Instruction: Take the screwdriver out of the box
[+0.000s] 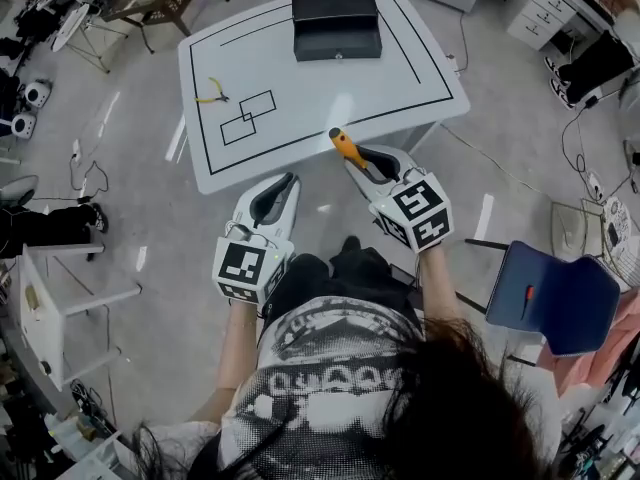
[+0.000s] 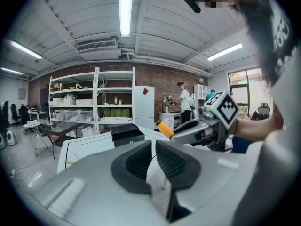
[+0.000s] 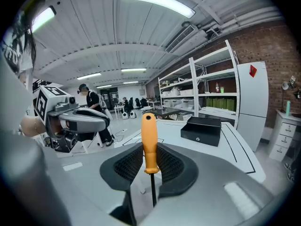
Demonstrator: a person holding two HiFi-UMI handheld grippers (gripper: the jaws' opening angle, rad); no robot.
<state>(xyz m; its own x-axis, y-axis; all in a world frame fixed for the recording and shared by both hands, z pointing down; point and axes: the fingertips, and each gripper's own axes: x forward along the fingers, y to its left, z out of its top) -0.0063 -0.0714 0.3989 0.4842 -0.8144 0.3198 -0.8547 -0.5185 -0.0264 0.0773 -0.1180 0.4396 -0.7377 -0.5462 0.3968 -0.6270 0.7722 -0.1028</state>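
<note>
My right gripper [image 1: 362, 160] is shut on an orange-handled screwdriver [image 1: 346, 147]. It holds the tool just over the near edge of the white table [image 1: 300, 128]. In the right gripper view the screwdriver [image 3: 149, 145] stands upright between the pads, handle up and thin shaft running down. The black box [image 1: 336, 23] sits with its lid down at the far side of the table, well beyond both grippers. My left gripper [image 1: 287, 181] hangs beside the right one, short of the table edge. Its jaws are together with nothing between them [image 2: 153, 147].
Yellow pliers [image 1: 212, 92] lie on the left part of the table, next to taped black rectangles [image 1: 248, 116]. A blue chair [image 1: 555, 298] stands to my right and a white bench [image 1: 60, 308] to my left. Cables run across the floor.
</note>
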